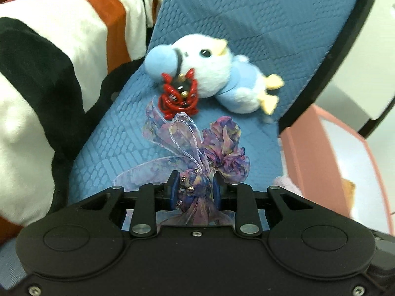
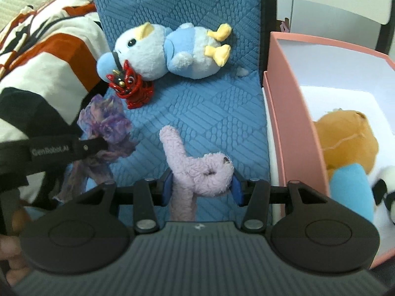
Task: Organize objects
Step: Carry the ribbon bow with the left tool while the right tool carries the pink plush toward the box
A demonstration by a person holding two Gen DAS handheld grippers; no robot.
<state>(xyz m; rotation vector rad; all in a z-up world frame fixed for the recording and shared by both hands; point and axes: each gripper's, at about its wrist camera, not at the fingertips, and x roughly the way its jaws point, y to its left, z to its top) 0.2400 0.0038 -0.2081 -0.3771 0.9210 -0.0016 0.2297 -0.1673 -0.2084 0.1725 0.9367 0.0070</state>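
Observation:
My left gripper (image 1: 196,191) is shut on a purple ribbon bow (image 1: 197,148), lifted above the blue quilted mat (image 1: 222,12); the same bow (image 2: 106,123) shows at the left in the right wrist view, held by the left gripper's fingers (image 2: 91,146). My right gripper (image 2: 201,188) is shut on a fuzzy lilac plush piece (image 2: 195,170). A light-blue plush bird (image 1: 217,74) lies on the mat with a red beaded lion charm (image 1: 179,95) hanging by its head; the bird (image 2: 167,49) and charm (image 2: 130,86) also show in the right wrist view.
A pink box (image 2: 291,123) with a white inside stands right of the mat, holding an orange-brown plush (image 2: 348,138) and a panda-like toy (image 2: 387,185). A white, black and rust-red blanket (image 1: 49,61) lies to the left. A hand (image 2: 9,259) shows at lower left.

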